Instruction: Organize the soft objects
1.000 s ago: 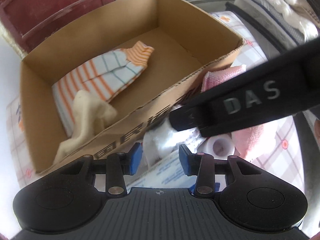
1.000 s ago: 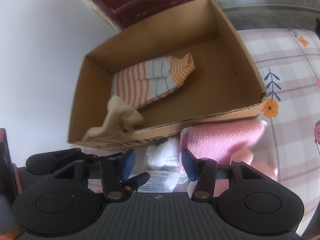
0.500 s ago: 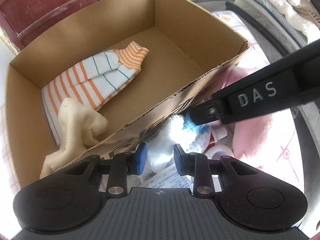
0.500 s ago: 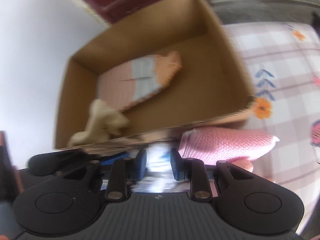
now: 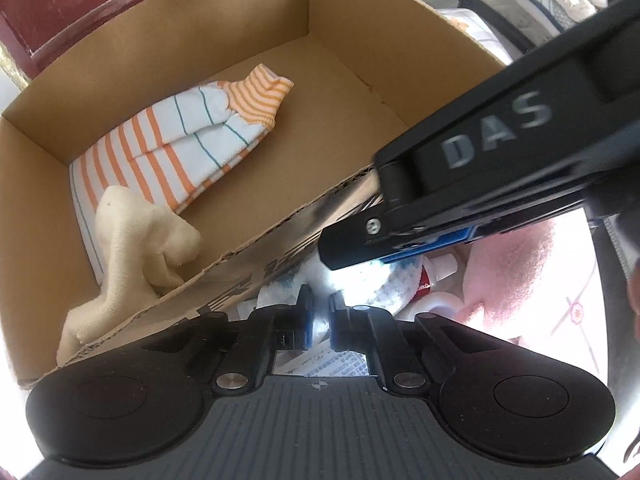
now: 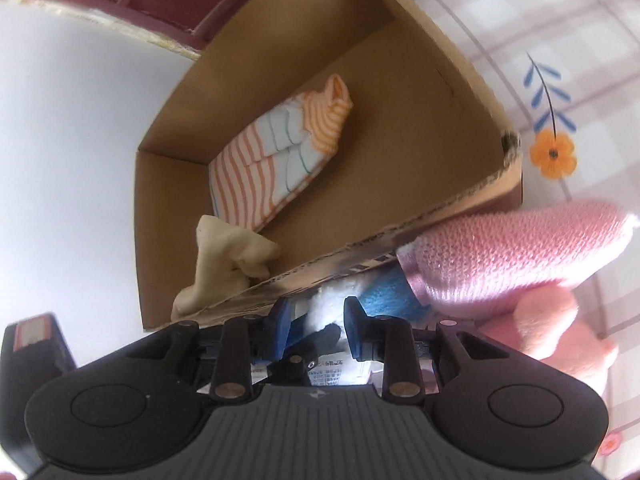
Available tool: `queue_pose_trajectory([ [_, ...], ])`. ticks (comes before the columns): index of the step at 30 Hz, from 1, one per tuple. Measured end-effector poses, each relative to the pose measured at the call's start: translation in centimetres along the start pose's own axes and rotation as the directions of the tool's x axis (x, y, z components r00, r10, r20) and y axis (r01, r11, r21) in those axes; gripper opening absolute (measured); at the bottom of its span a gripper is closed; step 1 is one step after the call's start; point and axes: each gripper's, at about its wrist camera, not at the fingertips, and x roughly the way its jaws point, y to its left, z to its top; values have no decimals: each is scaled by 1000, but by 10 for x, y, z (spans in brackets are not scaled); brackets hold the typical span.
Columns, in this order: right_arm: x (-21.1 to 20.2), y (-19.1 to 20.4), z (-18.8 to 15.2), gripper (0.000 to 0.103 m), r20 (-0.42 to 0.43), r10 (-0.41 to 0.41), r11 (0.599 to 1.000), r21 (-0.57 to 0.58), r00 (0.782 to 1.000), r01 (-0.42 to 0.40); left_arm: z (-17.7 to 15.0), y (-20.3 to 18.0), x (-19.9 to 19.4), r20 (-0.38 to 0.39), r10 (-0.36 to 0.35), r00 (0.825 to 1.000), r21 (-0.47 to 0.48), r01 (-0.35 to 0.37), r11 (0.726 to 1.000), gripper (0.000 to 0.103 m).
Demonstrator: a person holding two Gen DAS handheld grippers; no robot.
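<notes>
A white and blue fluffy cloth (image 5: 360, 284) lies against the front wall of a cardboard box (image 5: 340, 92). My left gripper (image 5: 320, 314) points steeply down and is shut on a pinch of its white fluff. In the right wrist view the fluffy cloth (image 6: 324, 308) sits between the pads of my right gripper (image 6: 319, 320), whose jaws are opening slightly while still touching it. One of the right gripper's fingers (image 5: 460, 184) crosses the left wrist view. Inside the box lie a striped sock (image 5: 180, 148) and a cream cloth (image 5: 136, 248).
A pink knitted piece (image 6: 520, 248) rests on a pink plush item (image 6: 556, 320) right of the fluffy cloth. A small tube (image 5: 436, 272) and printed packaging (image 5: 332, 364) lie beside it. A checked floral cloth (image 6: 560, 80) covers the surface; a white wall (image 6: 80, 140) stands left.
My left jaws have closed onto the white fluff. The right gripper has come down and rolled, and its jaws have narrowed around the same cloth.
</notes>
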Motion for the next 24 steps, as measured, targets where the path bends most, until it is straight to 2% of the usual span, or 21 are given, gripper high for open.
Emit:
queue_pose_trajectory([
  [2, 5, -3, 0, 32, -5, 1, 1000, 24, 1000, -1, 0, -1, -2, 2, -10, 1000, -2, 10, 1000, 4],
  [4, 8, -6, -1, 41, -6, -1, 999, 48, 1000, 2, 0, 0, -4, 3, -25, 1000, -12, 25, 1000, 4],
  [6, 10, -9, -2, 46, -3, -3, 997, 71, 1000, 3, 0, 0, -5, -1, -35, 999, -25, 35, 999, 4],
  [12, 14, -13, -7, 45, 2, -1, 994, 111, 1000, 1, 0, -3, -17, 18, -70, 997, -31, 71, 997, 4],
  [14, 15, -12, -8, 37, -5, -4, 993, 119, 1000, 5, 0, -6, -25, 33, -83, 996, -25, 84, 996, 4],
  [15, 15, -12, -9, 27, -7, -4, 992, 125, 1000, 5, -1, -7, -28, 36, -95, 995, -25, 96, 995, 4],
  [18, 9, -11, -14, 16, 7, -9, 992, 128, 1000, 8, -4, -11, -45, 62, -116, 991, -19, 118, 993, 4],
  [24, -27, -3, -27, 9, 67, 14, 991, 132, 998, -23, -5, -16, -90, 129, -150, 980, 4, 150, 989, 4],
])
